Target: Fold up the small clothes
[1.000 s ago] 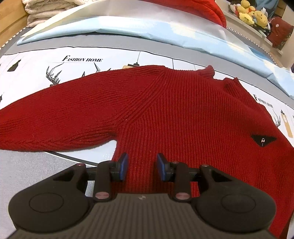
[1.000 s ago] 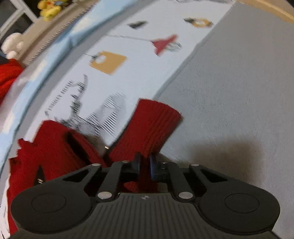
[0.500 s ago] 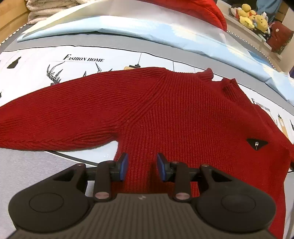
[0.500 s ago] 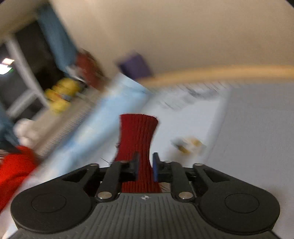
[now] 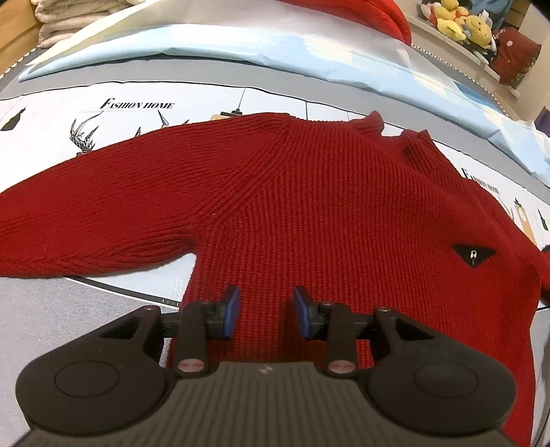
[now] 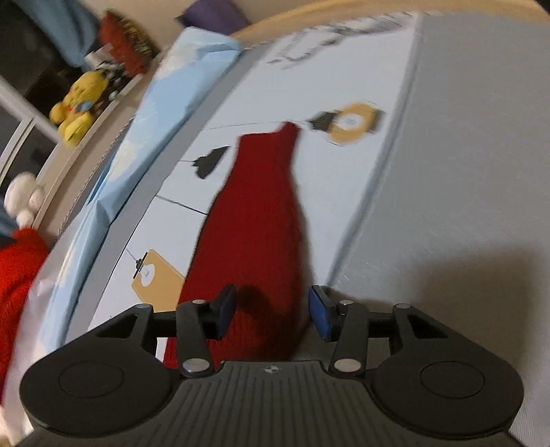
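A small dark red knit sweater (image 5: 309,213) lies flat on the printed bed sheet (image 5: 137,103), one sleeve stretched out to the left, a black triangle badge (image 5: 473,255) on the right of its chest. My left gripper (image 5: 264,311) is open and hovers over the sweater's lower body, near the armpit. In the right wrist view the other sleeve (image 6: 261,220) lies stretched out along the sheet. My right gripper (image 6: 271,313) is open, its jaws standing either side of that sleeve without holding it.
A light blue quilt (image 5: 275,51) and a bright red blanket (image 5: 361,10) lie at the head of the bed. Folded towels (image 5: 62,20) sit far left. Plush toys (image 5: 457,20) stand on a shelf. Grey sheet (image 6: 464,172) spreads right of the sleeve.
My right gripper held the sleeve shut, swung it out along the sheet, and has now opened and let it go. My left gripper stayed open and barely moved.
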The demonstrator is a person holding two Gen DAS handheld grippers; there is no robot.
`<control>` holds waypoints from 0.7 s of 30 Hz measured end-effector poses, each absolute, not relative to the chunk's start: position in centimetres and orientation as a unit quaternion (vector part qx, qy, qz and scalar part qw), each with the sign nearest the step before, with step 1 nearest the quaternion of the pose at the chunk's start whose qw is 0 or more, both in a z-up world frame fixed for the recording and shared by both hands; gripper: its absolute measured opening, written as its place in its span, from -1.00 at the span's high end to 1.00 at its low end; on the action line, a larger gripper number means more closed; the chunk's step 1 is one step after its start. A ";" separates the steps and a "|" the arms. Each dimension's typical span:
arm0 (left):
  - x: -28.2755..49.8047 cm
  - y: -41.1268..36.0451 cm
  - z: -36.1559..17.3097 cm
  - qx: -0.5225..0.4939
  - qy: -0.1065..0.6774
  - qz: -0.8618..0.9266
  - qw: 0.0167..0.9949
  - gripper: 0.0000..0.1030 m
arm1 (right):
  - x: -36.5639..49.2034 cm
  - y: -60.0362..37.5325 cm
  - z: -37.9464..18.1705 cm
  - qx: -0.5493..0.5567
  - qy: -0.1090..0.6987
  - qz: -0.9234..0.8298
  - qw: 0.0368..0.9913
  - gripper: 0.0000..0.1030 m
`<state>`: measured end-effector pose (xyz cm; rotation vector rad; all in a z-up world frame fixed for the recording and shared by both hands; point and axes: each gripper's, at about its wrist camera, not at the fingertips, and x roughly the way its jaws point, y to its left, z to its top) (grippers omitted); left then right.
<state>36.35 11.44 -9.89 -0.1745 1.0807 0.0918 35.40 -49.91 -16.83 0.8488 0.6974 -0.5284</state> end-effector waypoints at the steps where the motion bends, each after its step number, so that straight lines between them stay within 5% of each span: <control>1: 36.3 11.4 -9.9 -0.082 0.514 0.044 0.853 0.27 | 35.8 -49.9 -16.9 0.394 0.324 -0.249 0.823 0.06; 4: 36.3 11.7 -10.1 -0.080 0.516 0.047 0.852 0.27 | 36.7 -50.2 -17.2 0.394 0.318 -0.237 0.829 0.75; 8: 36.3 11.8 -10.2 -0.078 0.517 0.047 0.851 0.27 | 37.5 -50.8 -16.1 0.382 0.275 -0.218 0.855 0.79; 13: 36.2 11.5 -10.3 -0.071 0.516 0.041 0.853 0.27 | 35.9 -52.9 -13.0 0.365 0.116 -0.228 0.895 0.80; 18: 36.4 11.6 -10.3 -0.077 0.515 0.040 0.853 0.27 | 36.0 -53.0 -15.9 0.363 0.169 -0.283 0.872 0.78; 21: 36.4 11.3 -10.3 -0.075 0.515 0.035 0.853 0.27 | 35.8 -53.3 -18.2 0.410 0.239 -0.307 0.825 0.59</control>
